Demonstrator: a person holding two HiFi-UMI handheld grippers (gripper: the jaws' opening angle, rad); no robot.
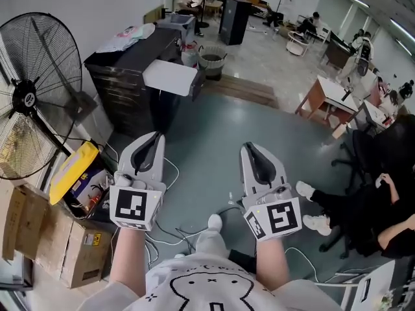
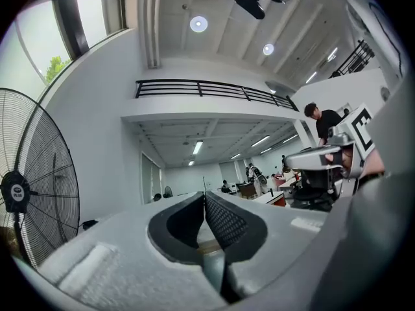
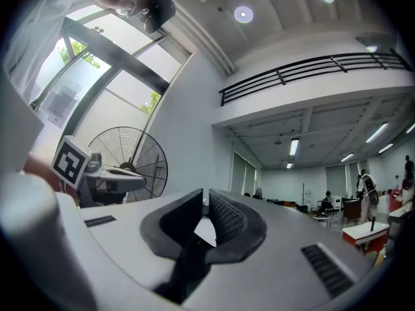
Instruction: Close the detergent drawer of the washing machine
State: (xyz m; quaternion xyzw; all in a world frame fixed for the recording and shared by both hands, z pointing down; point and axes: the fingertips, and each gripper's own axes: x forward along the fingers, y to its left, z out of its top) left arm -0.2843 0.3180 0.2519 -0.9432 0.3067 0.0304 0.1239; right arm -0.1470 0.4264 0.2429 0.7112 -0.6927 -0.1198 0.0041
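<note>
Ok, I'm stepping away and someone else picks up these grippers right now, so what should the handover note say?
Left hand-held gripper: shut, empty, held out over the floor.
Right hand-held gripper: shut, empty, beside it.
Washing machine and drawer: not to be made out in any view. A fan stands at the left.
Done: cannot tell, since the drawer is out of sight.
Left: find the machine, check the drawer, and push it shut if it is open.

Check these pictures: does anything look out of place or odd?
No washing machine or detergent drawer shows in any view. The left gripper and right gripper point over open floor, jaws shut on nothing. Loose cables trail across it.
</note>
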